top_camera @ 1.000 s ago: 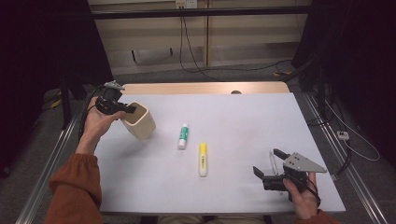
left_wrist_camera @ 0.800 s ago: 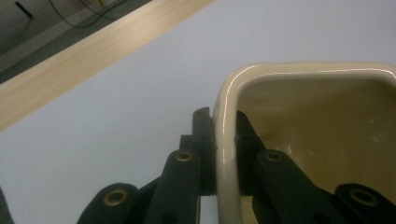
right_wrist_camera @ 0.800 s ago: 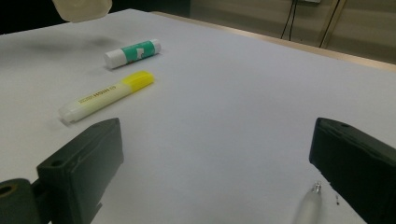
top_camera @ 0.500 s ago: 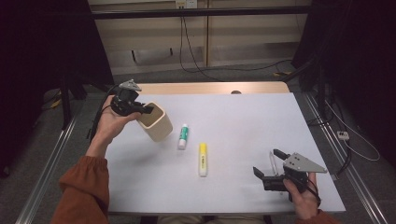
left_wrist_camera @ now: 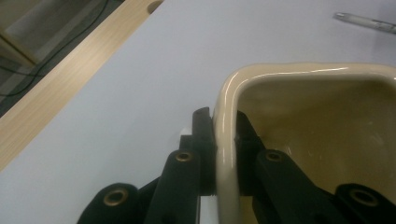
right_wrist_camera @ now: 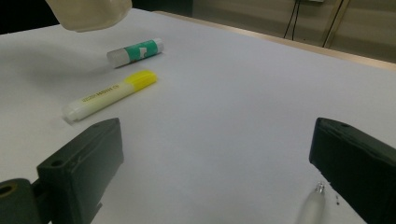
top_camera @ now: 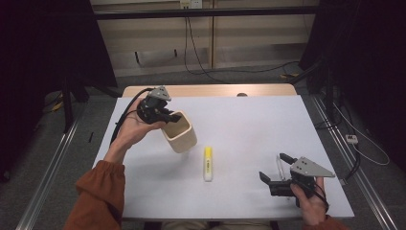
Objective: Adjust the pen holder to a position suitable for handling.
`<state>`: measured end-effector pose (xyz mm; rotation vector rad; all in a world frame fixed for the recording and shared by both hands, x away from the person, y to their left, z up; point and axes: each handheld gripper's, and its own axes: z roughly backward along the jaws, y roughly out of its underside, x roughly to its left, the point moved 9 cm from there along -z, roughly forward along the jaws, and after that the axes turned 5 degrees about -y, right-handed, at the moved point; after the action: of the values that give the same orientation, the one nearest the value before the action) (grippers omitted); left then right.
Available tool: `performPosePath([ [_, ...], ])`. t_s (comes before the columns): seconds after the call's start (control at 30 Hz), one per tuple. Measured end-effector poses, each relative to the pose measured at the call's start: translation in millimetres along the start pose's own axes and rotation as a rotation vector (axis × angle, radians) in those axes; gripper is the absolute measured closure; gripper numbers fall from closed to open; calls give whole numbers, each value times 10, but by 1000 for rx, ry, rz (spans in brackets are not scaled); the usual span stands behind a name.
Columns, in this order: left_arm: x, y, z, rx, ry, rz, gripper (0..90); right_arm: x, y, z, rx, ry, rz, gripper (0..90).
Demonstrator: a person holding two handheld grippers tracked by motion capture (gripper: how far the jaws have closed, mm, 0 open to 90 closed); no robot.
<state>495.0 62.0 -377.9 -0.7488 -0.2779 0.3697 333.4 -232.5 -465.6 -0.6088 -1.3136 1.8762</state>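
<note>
Since the earlier frames the left claw [top_camera: 168, 116] has carried the beige cup [top_camera: 181, 135] rightward across the counter [top_camera: 249, 124], from near the left edge toward the centre; the cup now covers, in the high view, the spot where the green-and-white stick lay. The right claw [top_camera: 276, 173] has kept its place, and the yellow marker [top_camera: 208, 163] lies where it did.

Left side: the left hand [top_camera: 136, 129] holds its claw over the left half of the counter. The left gripper view shows the jaws clamped on the cup's rim [left_wrist_camera: 225, 135], one jaw outside the wall and one inside, both pressing on it. The cup is tilted and held off the counter, its mouth turned up and toward the hand.

Centre: the yellow marker lies flat just right of the cup and nearer the person, lengthwise toward the person, yellow cap at the far end. In the right gripper view the green-and-white stick [right_wrist_camera: 135, 52] lies on the counter just beyond the marker [right_wrist_camera: 110, 94], close beneath the raised cup [right_wrist_camera: 88, 13].

Right side: the right claw rests low at the near right part of the counter, jaws spread wide with nothing between them. A clear pen [top_camera: 277, 165] lies just beside it, its tip [right_wrist_camera: 319, 187] showing near one jaw.
</note>
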Motion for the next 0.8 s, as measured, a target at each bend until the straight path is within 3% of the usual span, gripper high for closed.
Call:
performPosePath([
  [0.17, -127, -170, -128, -9, 47, -29, 837, 1, -1, 5, -3, -2, 1, 27],
  [0.63, -533, -441, -538, 17, 188, -202, 837, 12, -1, 5, -4, -10, 6, 27],
  [0.8, -640, -514, -678, 20, 228, -227, 836, 17, -1, 10, -4, -12, 6, 27],
])
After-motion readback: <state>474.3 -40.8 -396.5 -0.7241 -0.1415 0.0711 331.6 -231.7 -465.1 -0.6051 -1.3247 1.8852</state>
